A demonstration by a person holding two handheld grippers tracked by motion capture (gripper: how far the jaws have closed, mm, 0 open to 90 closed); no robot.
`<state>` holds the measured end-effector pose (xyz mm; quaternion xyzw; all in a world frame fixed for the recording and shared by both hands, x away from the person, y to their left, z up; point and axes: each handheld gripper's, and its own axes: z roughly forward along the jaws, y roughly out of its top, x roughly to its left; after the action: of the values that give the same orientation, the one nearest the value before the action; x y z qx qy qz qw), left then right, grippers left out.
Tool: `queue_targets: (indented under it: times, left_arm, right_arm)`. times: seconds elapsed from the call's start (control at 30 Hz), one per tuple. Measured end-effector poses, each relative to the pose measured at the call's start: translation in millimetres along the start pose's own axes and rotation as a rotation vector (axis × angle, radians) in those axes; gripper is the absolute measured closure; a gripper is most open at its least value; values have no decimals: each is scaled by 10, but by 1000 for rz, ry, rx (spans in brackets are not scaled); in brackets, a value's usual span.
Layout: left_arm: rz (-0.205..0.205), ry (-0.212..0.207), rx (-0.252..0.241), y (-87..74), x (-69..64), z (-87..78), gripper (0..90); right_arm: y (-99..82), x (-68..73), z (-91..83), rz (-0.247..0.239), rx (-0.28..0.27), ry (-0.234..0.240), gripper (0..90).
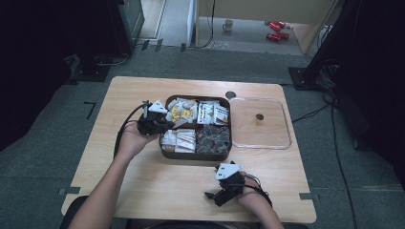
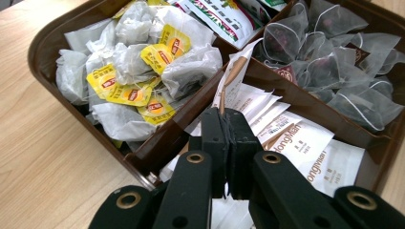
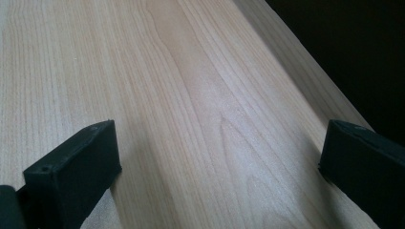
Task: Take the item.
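The left gripper (image 2: 228,121) sits at the left side of the brown box (image 1: 162,151), and in the left gripper view its jaws are pressed together on the lower edge of a white sachet (image 2: 235,78). That sachet stands tilted against the divider (image 2: 305,98) between the near compartment of flat white packets (image 2: 305,152) and the far ones. It looks pinched but hardly raised; its lower end is at the level of the other packets, so I judge the pick is only just secured and the lift is not yet done. The far-left compartment holds tea bags (image 2: 138,71) with yellow tags, the far-right of that view mesh pyramid bags (image 2: 334,62), and both look untouched by the jaws. In the high view the clear lid (image 1: 260,123) lies flat on the counter (image 1: 157,186) just right of the box, so the box is already open and the lid bears no sachet. The right gripper (image 1: 220,195) rests low near the counter's front edge, well apart from the box, its jaws spread wide over bare wood with nothing between them. What remains, as I read it, is to draw the sachet clear of the box and set it down; where it should go cannot be told.
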<state>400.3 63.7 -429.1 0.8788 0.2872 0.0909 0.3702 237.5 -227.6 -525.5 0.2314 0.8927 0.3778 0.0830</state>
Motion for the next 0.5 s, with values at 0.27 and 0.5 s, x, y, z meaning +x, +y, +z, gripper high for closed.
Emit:
queue_targets:
  times: [0.27,0.5]
  left_arm:
    - [-17,15,-31,-31,48,-165,894]
    - [-42,31,-62,-67,102,-314,895]
  right_arm:
    - [3,-6,2,-5,1,4,0]
    - [8,-12,6,-10,2,7,0]
